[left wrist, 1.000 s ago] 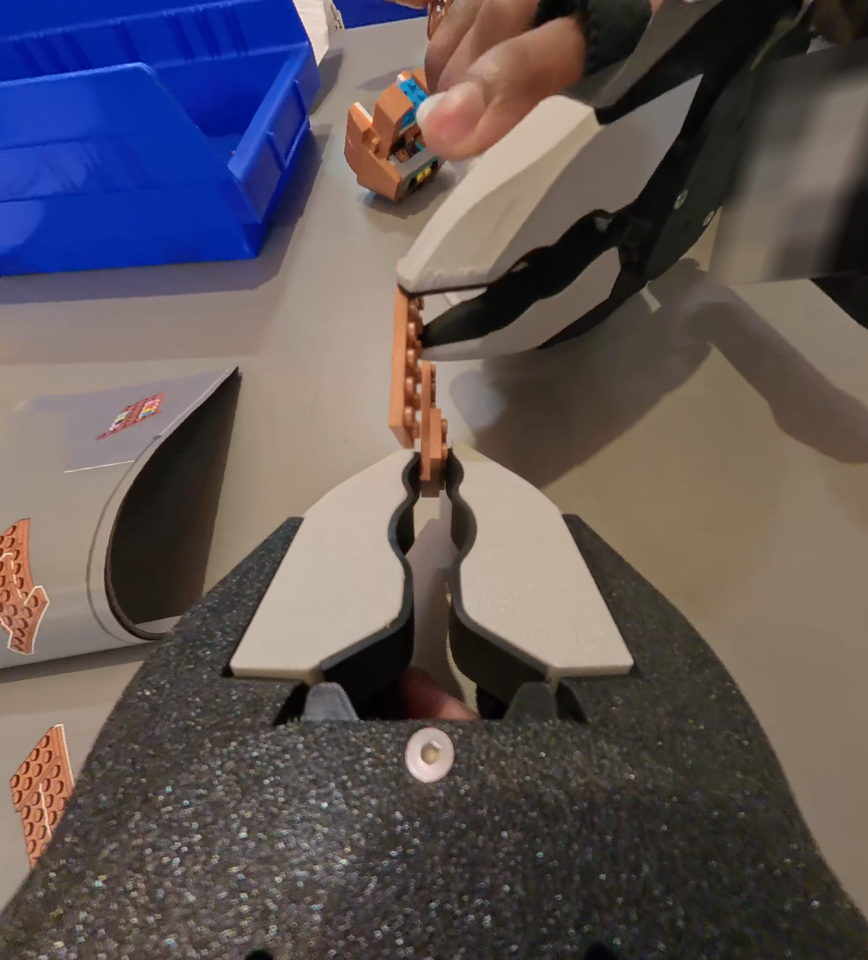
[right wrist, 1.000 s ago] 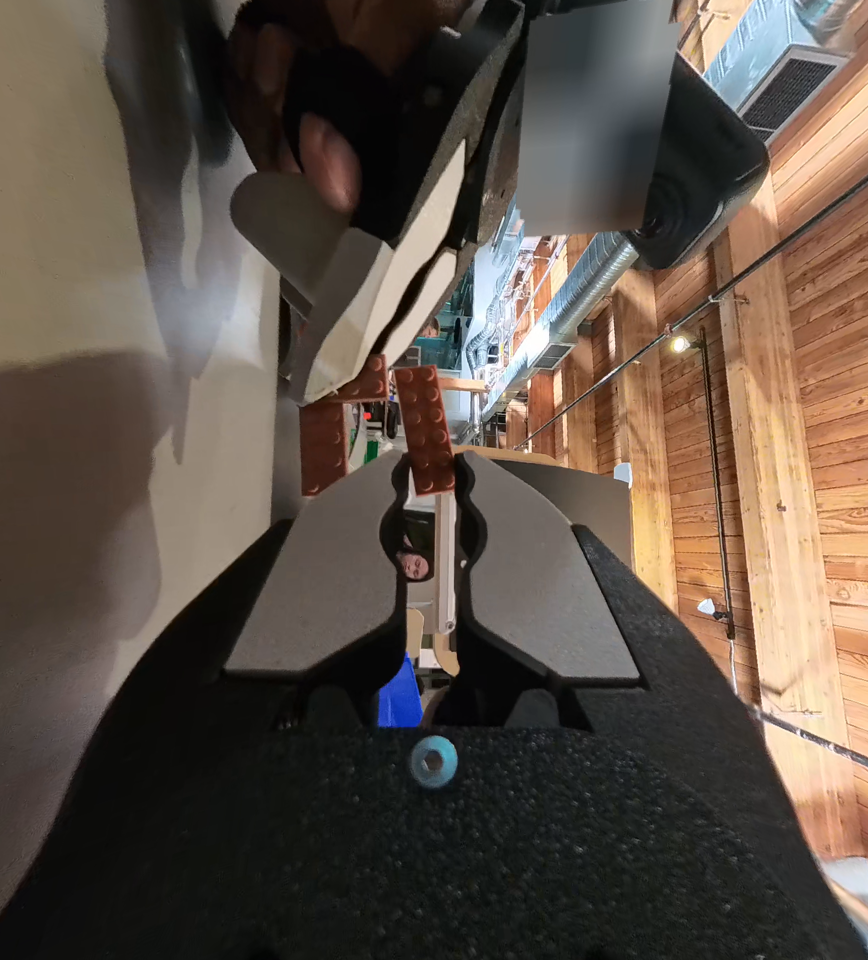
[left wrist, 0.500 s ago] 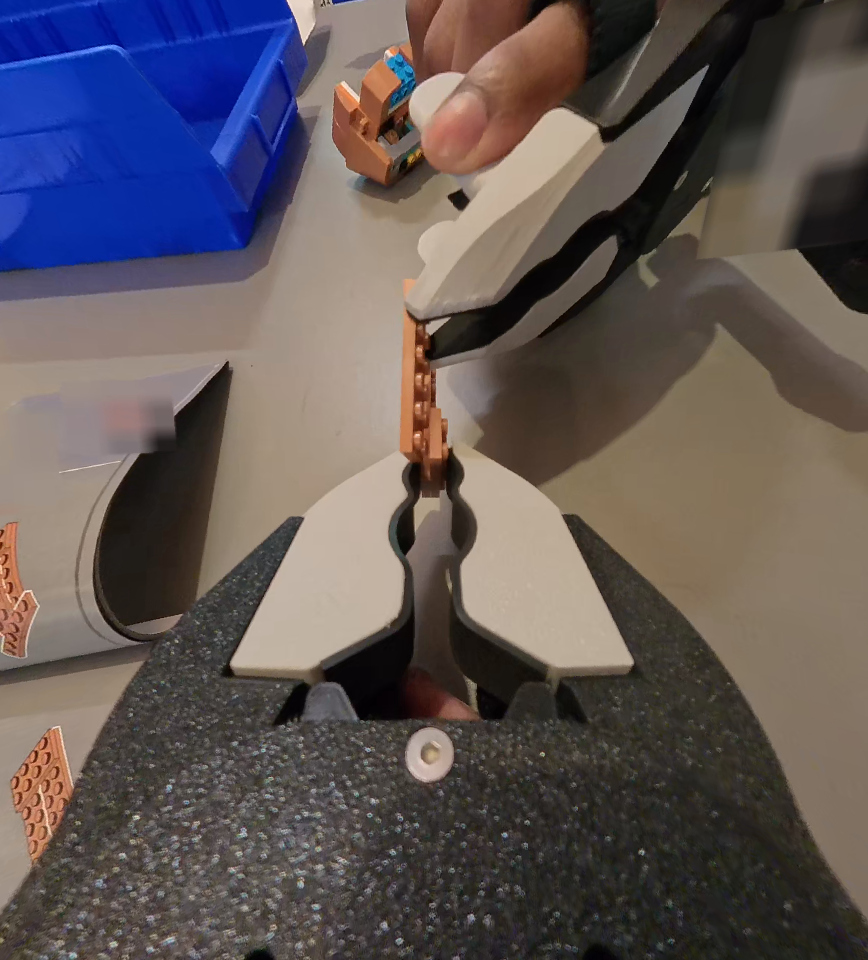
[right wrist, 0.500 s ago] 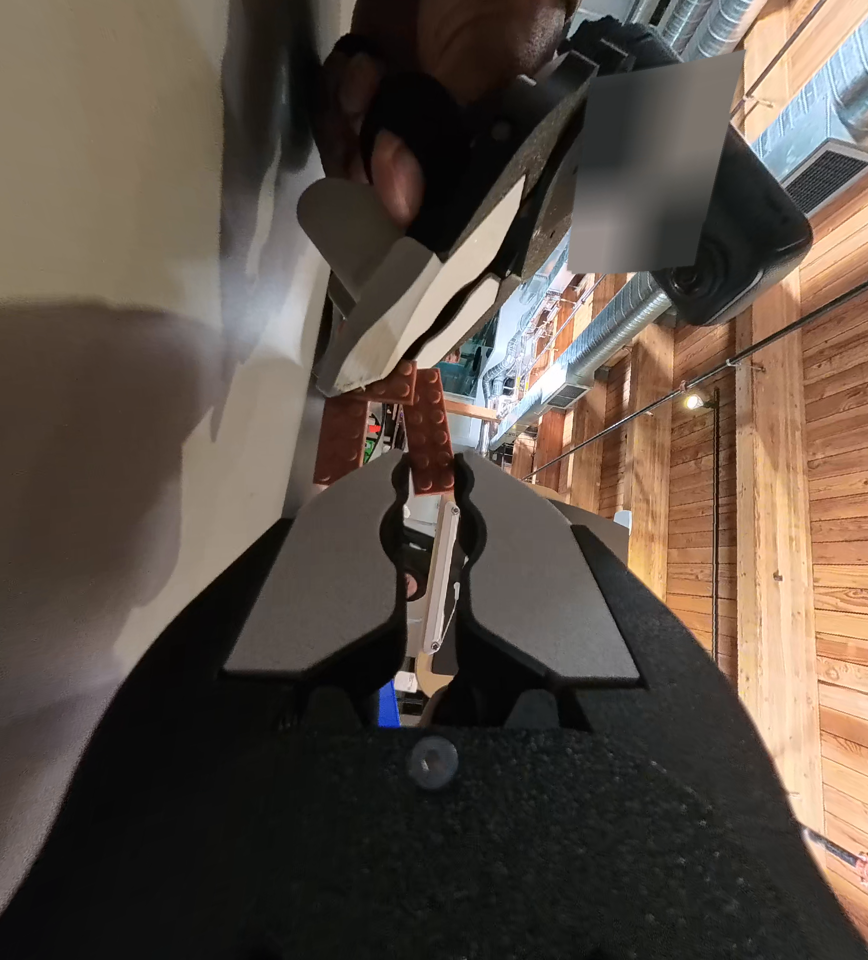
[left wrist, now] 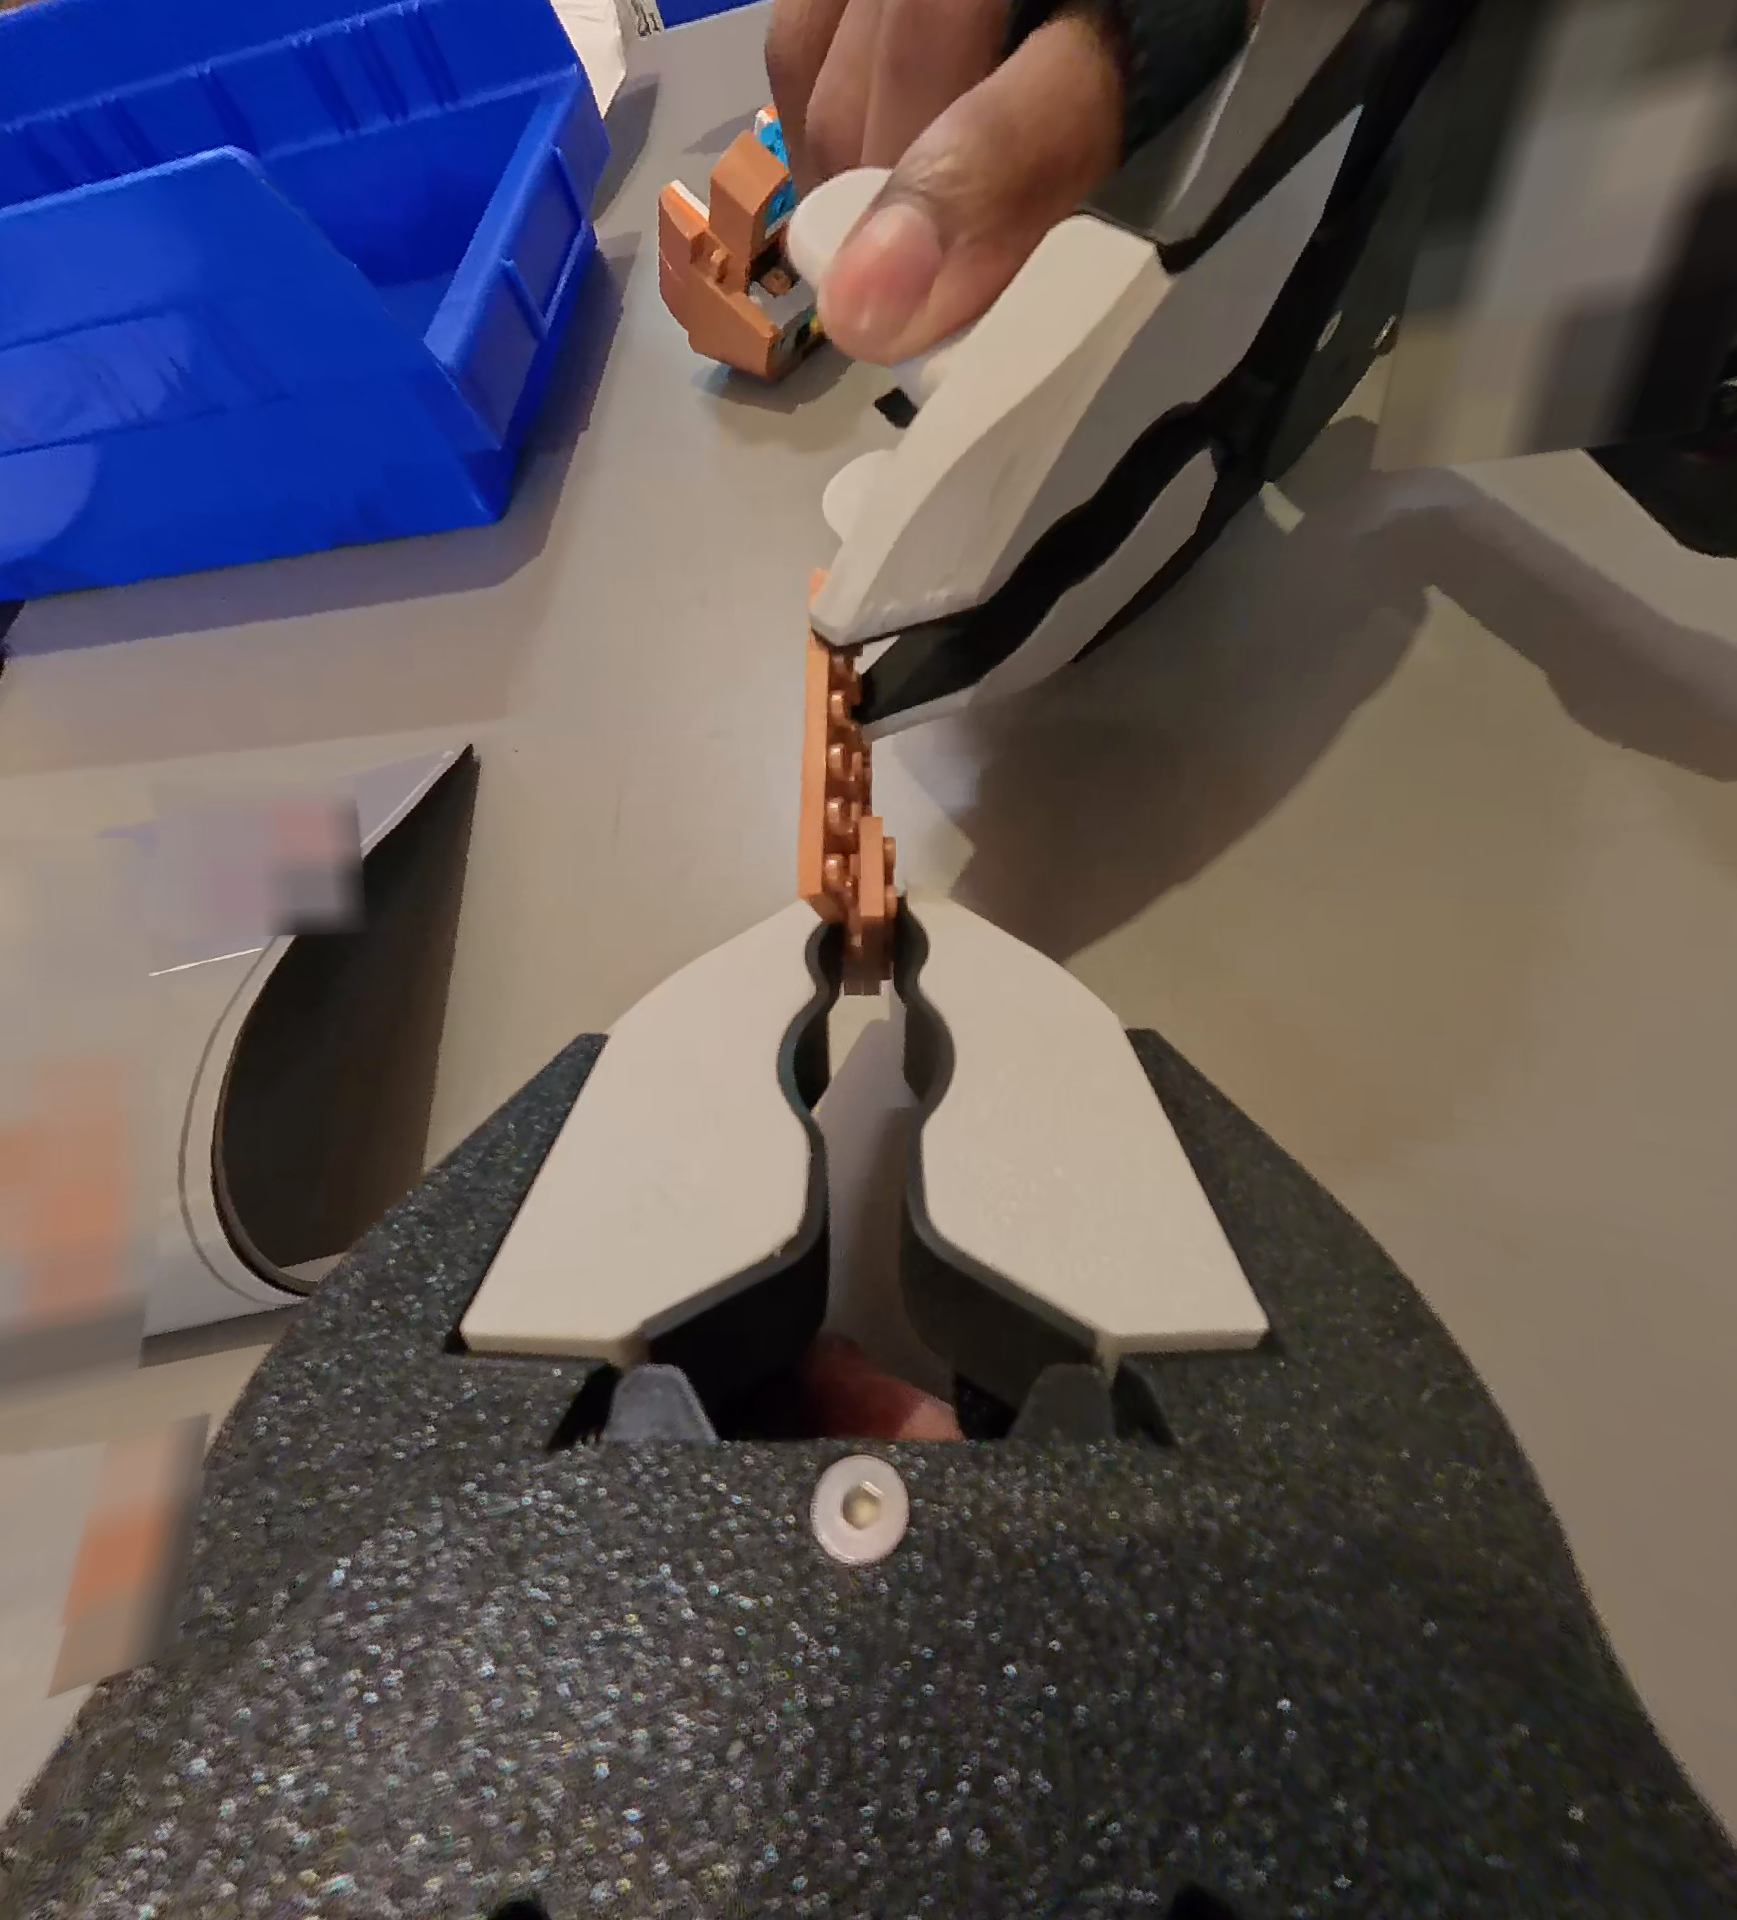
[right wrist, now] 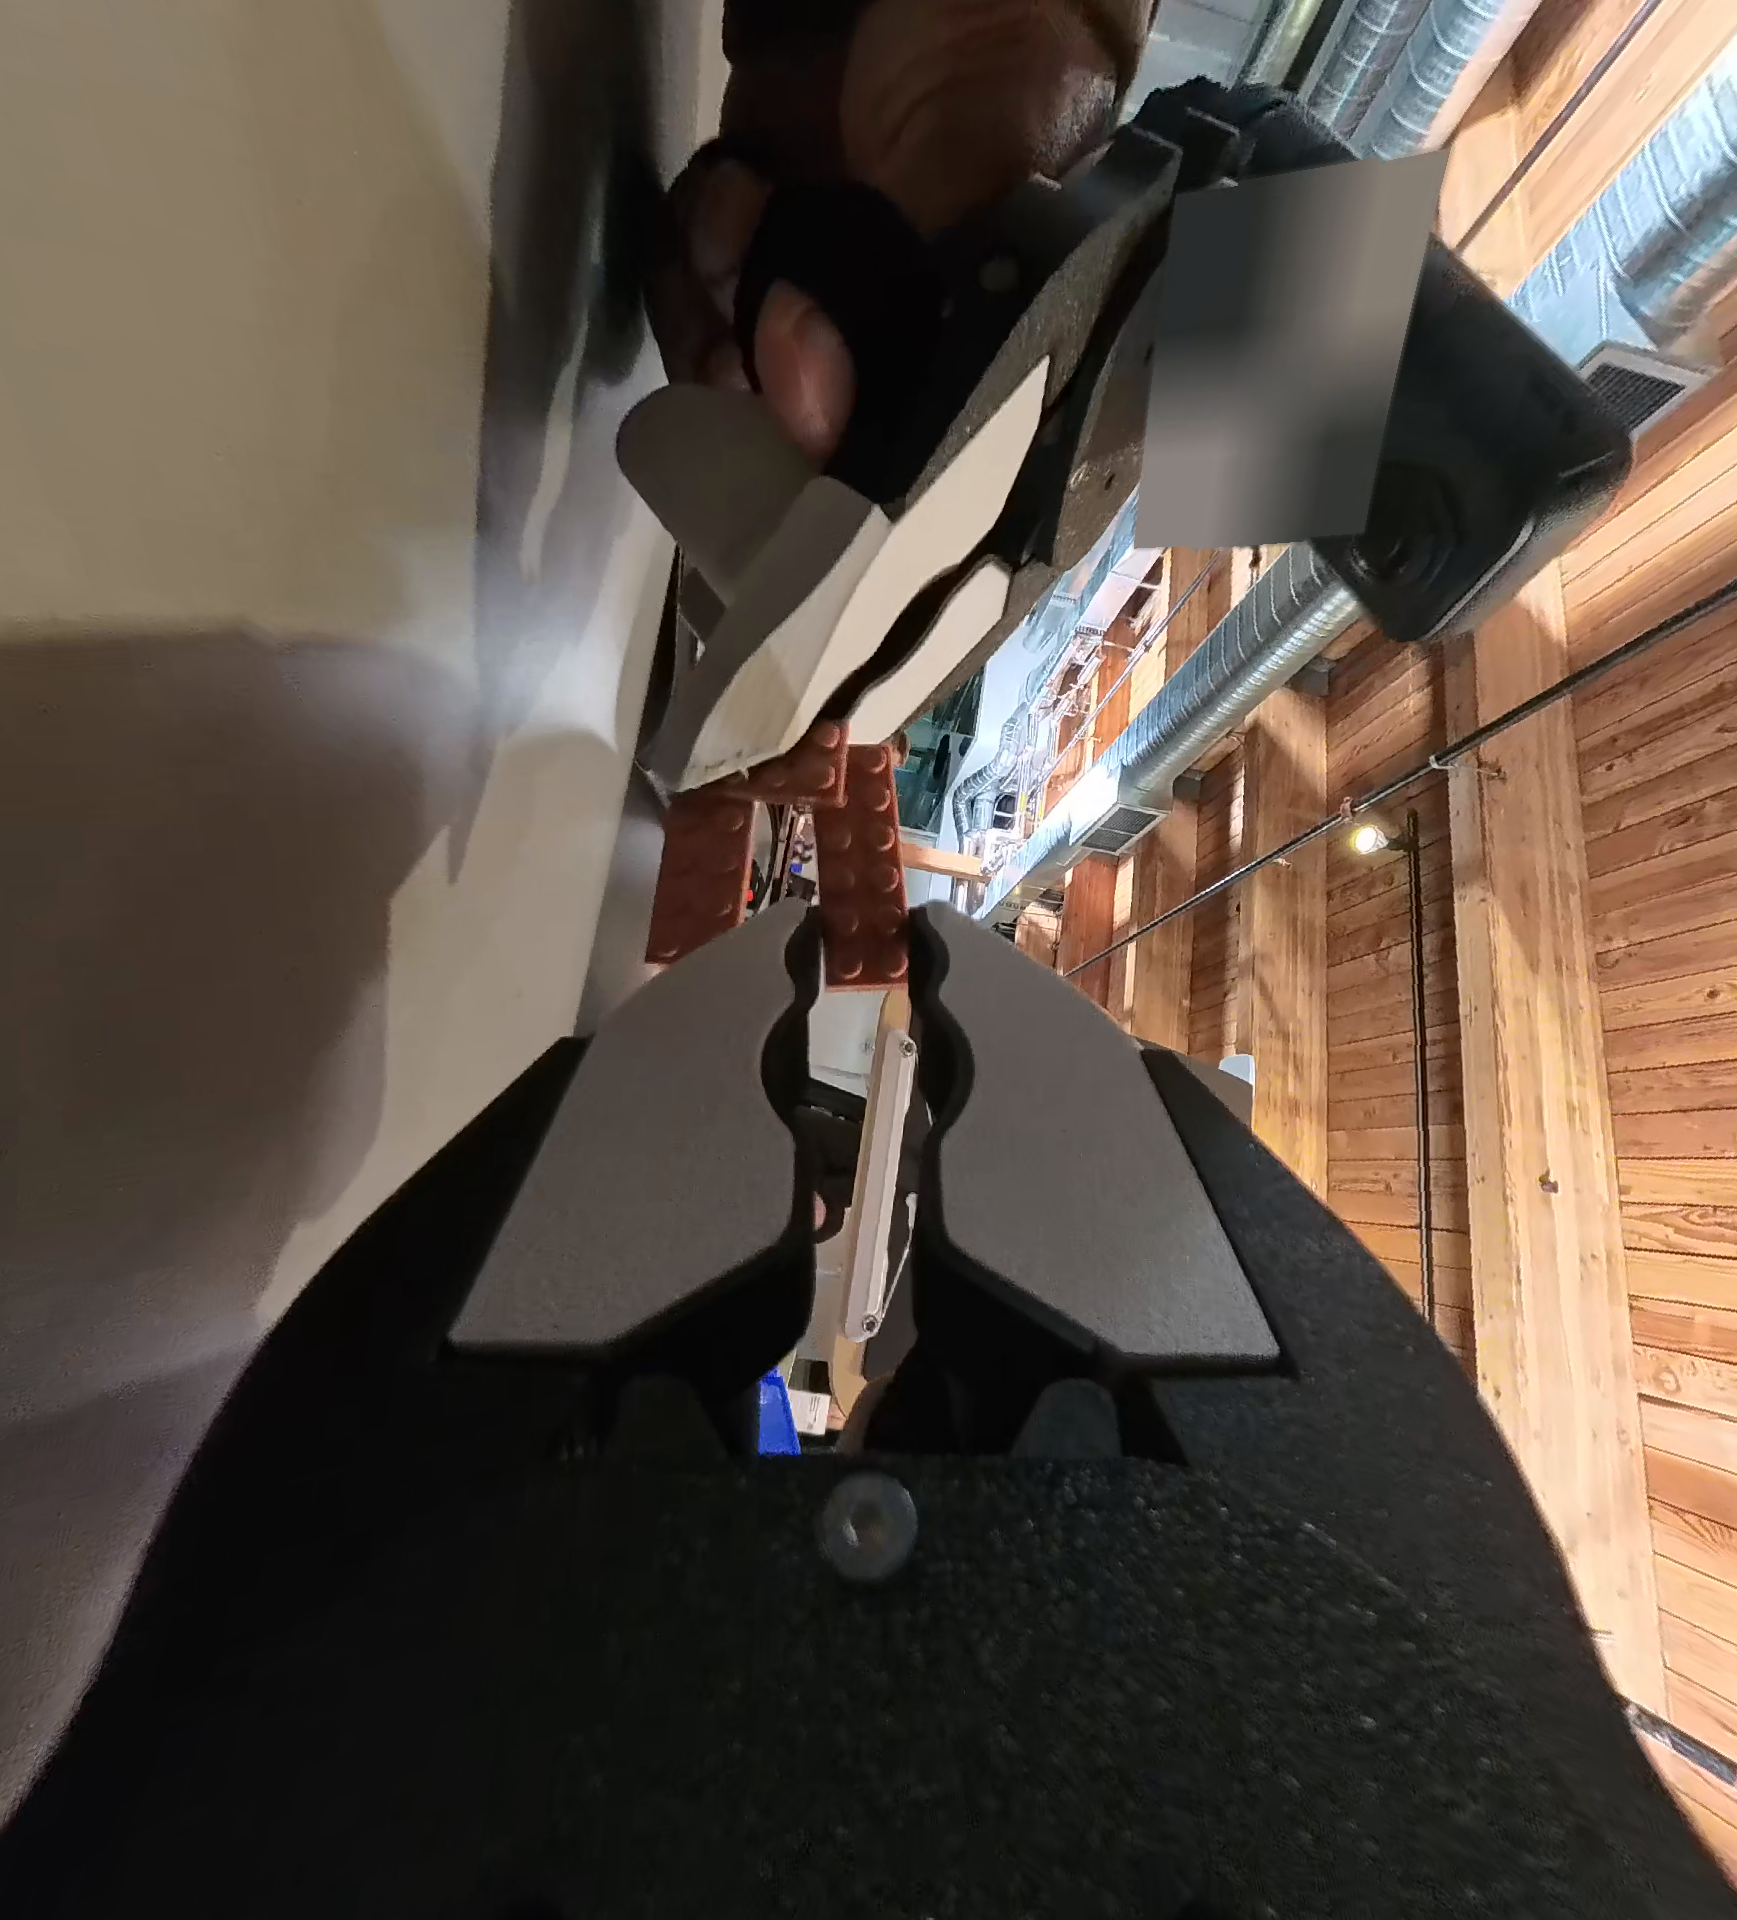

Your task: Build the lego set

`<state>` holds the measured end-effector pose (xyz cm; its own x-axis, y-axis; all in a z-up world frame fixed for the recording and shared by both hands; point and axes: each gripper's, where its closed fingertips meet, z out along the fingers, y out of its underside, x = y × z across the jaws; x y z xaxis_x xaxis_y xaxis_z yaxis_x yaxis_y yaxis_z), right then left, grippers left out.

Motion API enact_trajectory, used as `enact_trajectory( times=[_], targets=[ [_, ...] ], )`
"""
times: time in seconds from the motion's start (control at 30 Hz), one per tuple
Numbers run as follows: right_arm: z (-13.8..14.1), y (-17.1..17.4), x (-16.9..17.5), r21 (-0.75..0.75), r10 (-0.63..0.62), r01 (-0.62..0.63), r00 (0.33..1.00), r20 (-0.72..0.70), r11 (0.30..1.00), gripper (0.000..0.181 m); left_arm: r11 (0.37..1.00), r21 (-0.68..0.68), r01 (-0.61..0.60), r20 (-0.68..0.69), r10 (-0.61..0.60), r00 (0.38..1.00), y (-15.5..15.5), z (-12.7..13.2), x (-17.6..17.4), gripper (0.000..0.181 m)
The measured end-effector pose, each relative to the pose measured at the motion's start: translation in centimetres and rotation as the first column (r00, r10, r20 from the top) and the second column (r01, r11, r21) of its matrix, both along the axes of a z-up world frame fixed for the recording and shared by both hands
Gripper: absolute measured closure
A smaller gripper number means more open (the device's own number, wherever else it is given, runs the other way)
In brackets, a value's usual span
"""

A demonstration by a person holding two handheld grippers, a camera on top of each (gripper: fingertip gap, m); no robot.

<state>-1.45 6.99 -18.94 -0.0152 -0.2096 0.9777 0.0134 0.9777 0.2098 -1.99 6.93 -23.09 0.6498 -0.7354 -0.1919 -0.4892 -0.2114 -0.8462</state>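
In the left wrist view my left gripper (left wrist: 866, 920) is shut on a small brown plate (left wrist: 874, 914), seen edge-on. A long brown studded plate (left wrist: 828, 769) lies against it and runs up to my right gripper (left wrist: 848, 665), which is shut on its far end. In the right wrist view my right gripper (right wrist: 864, 920) is shut on the long brown plate (right wrist: 864, 873). The left gripper (right wrist: 739, 764) pinches a brown plate (right wrist: 807, 769) at its other end. Another brown plate part (right wrist: 703, 883) hangs beside it. All are held above the grey table (left wrist: 1363, 1039).
Blue bins (left wrist: 220, 312) stand at the far left. A small partly built brown and blue model (left wrist: 729, 281) sits behind the right gripper, under a hand (left wrist: 905, 156). A curled instruction booklet (left wrist: 251, 1039) lies at the left. Wooden walls (right wrist: 1622, 1039) fill the right view. The tips of one gripper are about 4 centimetres away from the tips of the other.
The long plate has straightened from tilted to in line with the small plate, and the two overlap more. The right gripper has drawn nearer to my left gripper. Both stay shut.
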Motion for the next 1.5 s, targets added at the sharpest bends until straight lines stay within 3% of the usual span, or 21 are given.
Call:
enact_trajectory(
  times=[0.23,0.47,1.1,1.5],
  targets=[
    [-0.6,-0.4,0.2,0.025,0.039,-0.039,0.999,0.023,0.999,0.166,1.000,0.019,0.022,-0.071,-0.020,0.997,-0.1,-0.6,0.0,0.172],
    [-0.5,-1.3,0.5,0.049,0.082,-0.083,0.996,0.017,0.995,0.166,0.999,0.036,0.017,-0.038,-0.016,0.999,-0.1,-0.1,-0.1,0.171],
    [0.0,-2.5,2.1,0.147,0.188,-0.177,0.980,-0.064,0.973,0.166,0.952,0.283,0.120,-0.117,-0.090,0.989,-0.3,1.1,1.3,0.171],
    [-0.2,-2.9,3.1,0.218,0.266,-0.245,0.962,-0.069,0.945,0.166,0.933,0.318,0.168,-0.130,-0.132,0.983,-0.8,1.2,2.1,0.170]
  ],
)
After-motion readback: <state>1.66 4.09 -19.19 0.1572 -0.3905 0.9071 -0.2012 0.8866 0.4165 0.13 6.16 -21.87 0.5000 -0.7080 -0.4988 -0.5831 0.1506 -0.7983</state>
